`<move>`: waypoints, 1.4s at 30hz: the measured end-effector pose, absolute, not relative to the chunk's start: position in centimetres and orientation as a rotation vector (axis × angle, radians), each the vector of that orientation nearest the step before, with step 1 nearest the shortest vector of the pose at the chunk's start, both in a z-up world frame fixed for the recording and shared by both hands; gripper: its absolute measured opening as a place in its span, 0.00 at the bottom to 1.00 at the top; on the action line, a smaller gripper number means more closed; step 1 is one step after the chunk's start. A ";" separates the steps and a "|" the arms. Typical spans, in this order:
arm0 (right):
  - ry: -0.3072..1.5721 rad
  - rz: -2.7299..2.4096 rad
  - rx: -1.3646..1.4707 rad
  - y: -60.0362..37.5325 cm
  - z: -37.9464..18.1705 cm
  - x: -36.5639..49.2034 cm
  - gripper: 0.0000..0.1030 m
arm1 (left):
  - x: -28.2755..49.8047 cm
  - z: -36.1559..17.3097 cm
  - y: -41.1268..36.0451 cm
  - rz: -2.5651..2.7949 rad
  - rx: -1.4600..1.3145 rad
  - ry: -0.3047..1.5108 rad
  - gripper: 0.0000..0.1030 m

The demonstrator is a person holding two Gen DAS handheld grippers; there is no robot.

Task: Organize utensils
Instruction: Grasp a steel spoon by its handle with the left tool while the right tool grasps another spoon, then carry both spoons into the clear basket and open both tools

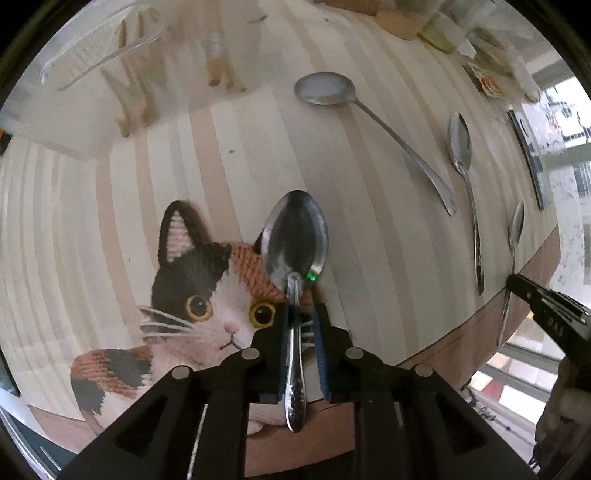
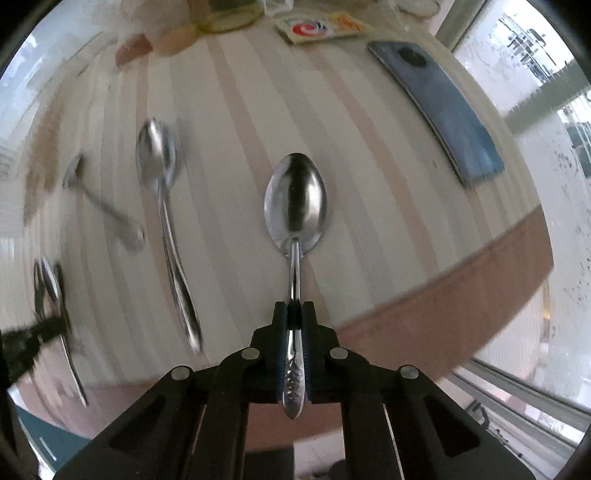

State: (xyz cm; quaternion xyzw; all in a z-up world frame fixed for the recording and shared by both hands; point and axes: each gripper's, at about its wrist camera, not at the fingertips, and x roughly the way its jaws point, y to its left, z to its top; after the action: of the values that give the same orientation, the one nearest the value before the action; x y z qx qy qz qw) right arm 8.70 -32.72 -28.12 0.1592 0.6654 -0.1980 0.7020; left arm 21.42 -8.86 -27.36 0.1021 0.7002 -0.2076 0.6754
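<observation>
In the left wrist view my left gripper [image 1: 300,308] points down over a cat picture [image 1: 199,288] on the striped table. A steel spoon [image 1: 295,240] stands between its jaws, bowl away from me. Its handle leans on the left pad, and a gap shows at the right pad. In the right wrist view my right gripper [image 2: 294,306] is shut on the neck of a second steel spoon [image 2: 295,195], near the table's front edge. Two loose spoons lie flat: a big one [image 1: 325,88] and a slimmer one [image 1: 461,147]. The slimmer one [image 2: 162,184] also shows in the right wrist view.
A clear organizer [image 1: 110,74] with chopsticks stands at the back left. A blue phone [image 2: 443,110] lies at the right, and a packet [image 2: 317,27] and jars sit at the back. The table's brown front edge [image 2: 443,288] runs close below both grippers.
</observation>
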 end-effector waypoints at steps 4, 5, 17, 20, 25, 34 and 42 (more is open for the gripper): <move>1.488 -0.443 0.325 -31.8 -28.1 7.4 0.08 | 19.8 -27.6 -10.6 -0.446 0.312 1.555 0.12; 1.491 -0.454 0.334 -31.7 -28.1 7.4 0.08 | 19.7 -27.7 -11.3 -0.435 0.329 1.546 0.04; 1.410 -0.471 0.365 -31.3 -26.5 6.5 0.00 | 18.3 -23.6 -10.9 -0.433 0.320 1.433 0.04; 1.375 -0.457 0.371 -30.5 -25.0 7.1 0.00 | 18.4 -21.7 -10.8 -0.439 0.308 1.396 0.04; 1.300 -0.444 0.494 -31.9 -23.0 6.9 0.00 | 18.3 -18.7 -9.9 -0.442 0.283 1.328 0.04; 1.284 -0.456 0.638 -37.8 -23.4 6.4 0.19 | 20.6 -20.5 -10.0 -0.383 0.305 1.338 0.04; 1.401 -0.452 0.464 -37.8 -28.3 10.8 0.46 | 20.4 -22.9 -9.7 -0.340 0.321 1.381 0.04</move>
State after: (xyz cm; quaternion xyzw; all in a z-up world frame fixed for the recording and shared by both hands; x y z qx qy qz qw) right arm 10.76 -37.78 -28.29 0.2096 0.6329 -0.2044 0.7167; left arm 20.39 -9.68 -22.90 0.1467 0.6310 -0.1553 0.7458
